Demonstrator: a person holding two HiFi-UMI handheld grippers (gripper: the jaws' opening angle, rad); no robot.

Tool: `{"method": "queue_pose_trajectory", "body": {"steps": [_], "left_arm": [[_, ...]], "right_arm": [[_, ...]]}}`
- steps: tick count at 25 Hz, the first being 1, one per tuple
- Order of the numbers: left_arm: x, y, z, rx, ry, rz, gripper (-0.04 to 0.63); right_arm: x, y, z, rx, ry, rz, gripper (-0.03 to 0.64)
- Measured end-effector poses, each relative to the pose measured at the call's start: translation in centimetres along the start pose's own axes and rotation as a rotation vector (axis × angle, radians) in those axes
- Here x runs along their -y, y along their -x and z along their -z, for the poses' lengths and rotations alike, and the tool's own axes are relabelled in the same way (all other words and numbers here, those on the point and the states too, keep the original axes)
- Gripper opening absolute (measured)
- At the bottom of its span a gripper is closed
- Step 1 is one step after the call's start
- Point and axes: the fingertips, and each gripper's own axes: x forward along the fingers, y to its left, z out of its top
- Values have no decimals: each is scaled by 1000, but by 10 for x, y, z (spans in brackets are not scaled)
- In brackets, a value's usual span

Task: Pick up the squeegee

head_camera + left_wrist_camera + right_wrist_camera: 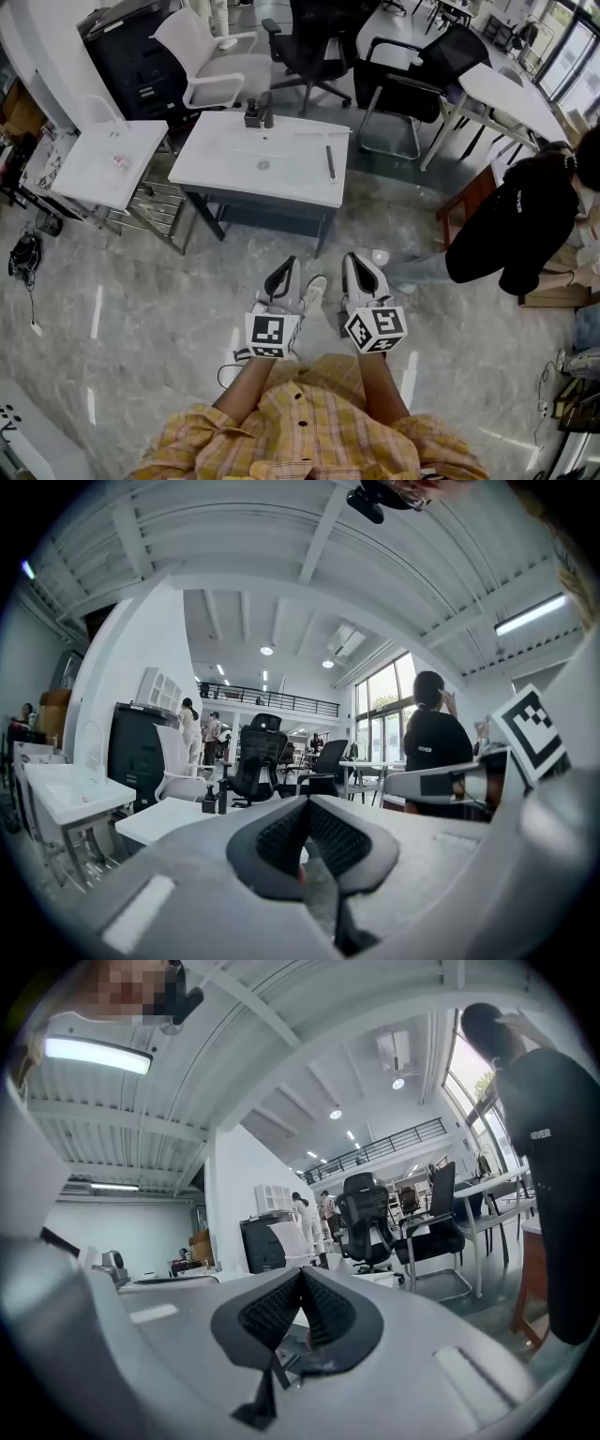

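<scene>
The squeegee (330, 161) looks like a thin dark bar lying on the right part of the white table (234, 164), far ahead of me. Both grippers are held level over the floor, well short of the table. My left gripper (286, 264) has its jaws pressed together with nothing between them, and the pads meet in the left gripper view (307, 805). My right gripper (355, 261) is likewise shut and empty, as the right gripper view (301, 1274) shows. The squeegee cannot be made out in either gripper view.
Two dark bottles (258, 113) stand at the table's far edge. A small white side table (111, 161) and a black cabinet (131, 56) are at the left. Office chairs (309, 42) stand behind. A person in black (520, 225) bends at the right near a wooden stool (466, 203).
</scene>
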Motion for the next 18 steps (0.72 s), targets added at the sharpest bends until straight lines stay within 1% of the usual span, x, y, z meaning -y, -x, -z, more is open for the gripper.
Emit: {"method": "queue_pose_trajectory", "body": {"steps": [3,7,12,18], "left_arm": [[-13,-16,10,-22,-17,-5,0],[-36,-55,18,-43,-24,0,0],[-74,-129,13,-70,-25,0,0],[-93,-218,11,-101,-22,9,0]], "right_arm": [[8,-24,11,-5,-15,-2,0],[31,-67,17,-7,-39,13,0],[64,-138,10,-18,-59,26,0],[112,-213,0,-55,-66,22,0]]}}
